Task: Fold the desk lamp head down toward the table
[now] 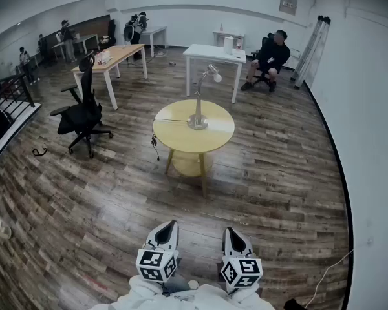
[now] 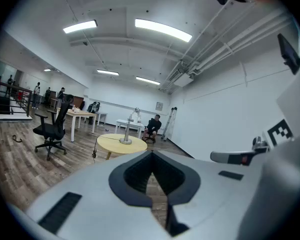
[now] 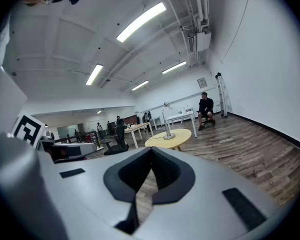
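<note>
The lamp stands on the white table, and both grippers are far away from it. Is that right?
Not quite. The lamp stands on the round yellow table, not the white one, as the head view shows. The left gripper and right gripper are indeed far away from it.

Silver desk lamp (image 1: 200,99) upright on round table (image 1: 174,133).

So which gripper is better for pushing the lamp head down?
Right, but only just. Both the left gripper and right gripper are shut and far from the lamp; its head leans rightward.
</note>
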A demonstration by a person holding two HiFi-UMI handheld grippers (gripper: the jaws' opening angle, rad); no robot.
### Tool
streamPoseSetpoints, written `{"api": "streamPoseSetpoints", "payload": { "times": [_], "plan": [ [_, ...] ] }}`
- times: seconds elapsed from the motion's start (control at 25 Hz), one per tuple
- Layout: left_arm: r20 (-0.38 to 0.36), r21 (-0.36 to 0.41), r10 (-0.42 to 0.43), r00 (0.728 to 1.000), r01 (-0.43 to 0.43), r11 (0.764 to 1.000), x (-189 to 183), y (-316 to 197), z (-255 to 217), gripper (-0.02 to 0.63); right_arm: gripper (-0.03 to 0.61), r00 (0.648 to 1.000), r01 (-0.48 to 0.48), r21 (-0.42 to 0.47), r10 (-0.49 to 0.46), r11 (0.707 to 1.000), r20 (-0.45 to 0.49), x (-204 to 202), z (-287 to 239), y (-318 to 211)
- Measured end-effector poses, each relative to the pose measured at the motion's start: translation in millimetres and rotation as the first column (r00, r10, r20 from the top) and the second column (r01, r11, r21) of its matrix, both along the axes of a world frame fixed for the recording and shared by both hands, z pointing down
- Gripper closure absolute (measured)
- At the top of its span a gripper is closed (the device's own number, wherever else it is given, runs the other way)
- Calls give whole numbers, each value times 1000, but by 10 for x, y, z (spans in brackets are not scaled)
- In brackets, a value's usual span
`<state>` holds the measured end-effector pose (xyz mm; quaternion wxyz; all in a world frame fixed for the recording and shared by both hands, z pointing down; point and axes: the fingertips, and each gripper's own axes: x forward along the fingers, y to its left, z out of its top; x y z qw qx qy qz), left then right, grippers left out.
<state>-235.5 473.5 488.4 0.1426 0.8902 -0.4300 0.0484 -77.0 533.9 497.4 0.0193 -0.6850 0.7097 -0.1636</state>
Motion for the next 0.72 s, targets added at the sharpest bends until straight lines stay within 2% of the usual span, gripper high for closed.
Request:
{"api": "streamPoseSetpoints", "payload": {
  "times": [0.12,0.28,0.52,0.72],
  "plan": [
    [3,0,-12,1000,12,1000,69,-122,-25,614,568,999,-17,-1,17,1000,33,162,4,-132],
    [24,27,-24,999,24,999,105,-209,-49,614,568,1000,-11,10,10,1000,10,222,-15,-209],
    [15,58,10,1000,-11,998,292,-427,-116,614,568,999,-24,33,23,999,27,352,-15,-484],
    [10,52,18,1000,-19,998,401,-766,-60,614,568,1000,-22,35,22,999,22,404,12,-860]
  ]
}}
